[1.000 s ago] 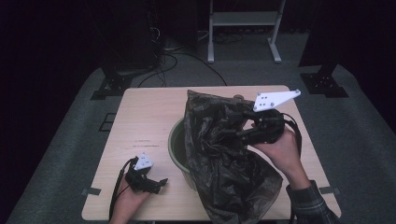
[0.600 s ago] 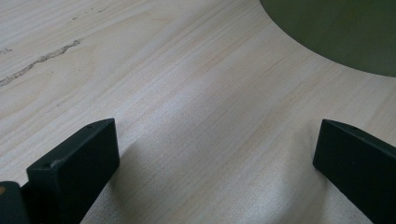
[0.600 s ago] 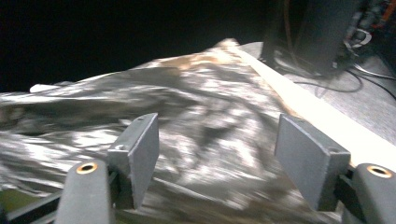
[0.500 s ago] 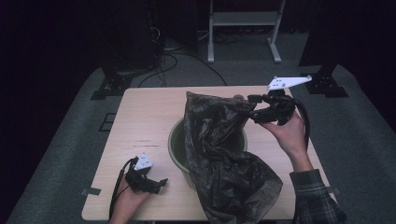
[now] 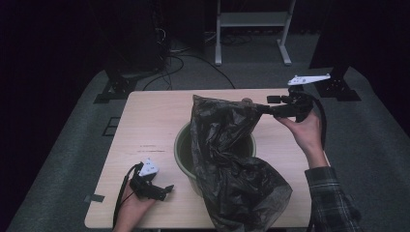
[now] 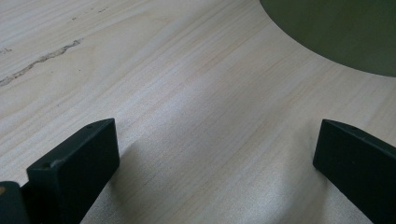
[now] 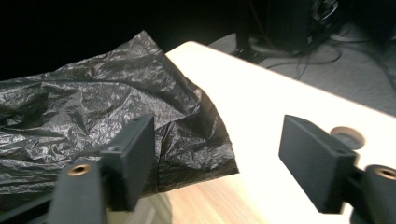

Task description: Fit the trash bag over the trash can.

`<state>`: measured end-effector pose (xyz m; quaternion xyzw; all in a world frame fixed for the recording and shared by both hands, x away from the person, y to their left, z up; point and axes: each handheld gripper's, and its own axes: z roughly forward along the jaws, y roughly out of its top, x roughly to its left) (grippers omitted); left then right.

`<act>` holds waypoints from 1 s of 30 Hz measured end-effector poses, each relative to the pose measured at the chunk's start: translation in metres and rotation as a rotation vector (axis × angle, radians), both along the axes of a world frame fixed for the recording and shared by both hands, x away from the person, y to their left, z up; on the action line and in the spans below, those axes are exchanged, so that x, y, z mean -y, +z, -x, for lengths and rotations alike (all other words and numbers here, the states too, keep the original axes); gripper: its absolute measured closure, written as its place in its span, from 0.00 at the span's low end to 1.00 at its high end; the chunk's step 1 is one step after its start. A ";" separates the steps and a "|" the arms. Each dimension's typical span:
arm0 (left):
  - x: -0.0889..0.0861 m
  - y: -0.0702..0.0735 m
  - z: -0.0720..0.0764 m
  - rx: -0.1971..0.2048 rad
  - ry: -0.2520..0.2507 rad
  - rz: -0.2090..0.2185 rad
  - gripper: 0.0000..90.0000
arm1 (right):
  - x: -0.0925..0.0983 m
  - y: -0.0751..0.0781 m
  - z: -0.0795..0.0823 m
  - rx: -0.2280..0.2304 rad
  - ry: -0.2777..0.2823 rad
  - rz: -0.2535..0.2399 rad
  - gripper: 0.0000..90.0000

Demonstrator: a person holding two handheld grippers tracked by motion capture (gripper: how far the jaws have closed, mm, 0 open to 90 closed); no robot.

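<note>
A crumpled black plastic bag (image 5: 227, 159) is draped over a dull green round bin (image 5: 186, 150) in the middle of the wooden table (image 5: 150, 121). Its lower end spills to the front edge. My right gripper (image 5: 265, 109) is held over the table's far right, pointing left at the bag's upper corner. In the right gripper view the right gripper (image 7: 217, 135) is open. Its jaws have just closed a little. The bag (image 7: 93, 116) lies behind the left jaw and its corner reaches partway into the gap, unpressed. My left gripper (image 5: 164, 189) rests open on the table at the front left, nothing between its jaws (image 6: 215, 154).
The bin's wall (image 6: 336, 32) is a short way ahead of the left gripper. Bare wood lies left of the bin. Beyond the table's far edge are cables (image 5: 193, 58) and a metal stand (image 5: 251, 29) on grey carpet.
My right gripper has moved from over the bag's middle toward the table's far right, and the bag's upper corner now stretches out toward it. The left gripper has stayed put.
</note>
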<state>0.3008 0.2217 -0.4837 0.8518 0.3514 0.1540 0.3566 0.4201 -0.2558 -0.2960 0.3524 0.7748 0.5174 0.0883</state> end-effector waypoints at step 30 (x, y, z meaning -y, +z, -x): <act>0.000 0.000 0.000 0.000 0.000 -0.001 0.00 | -0.109 -0.005 0.038 -0.002 0.400 0.323 0.98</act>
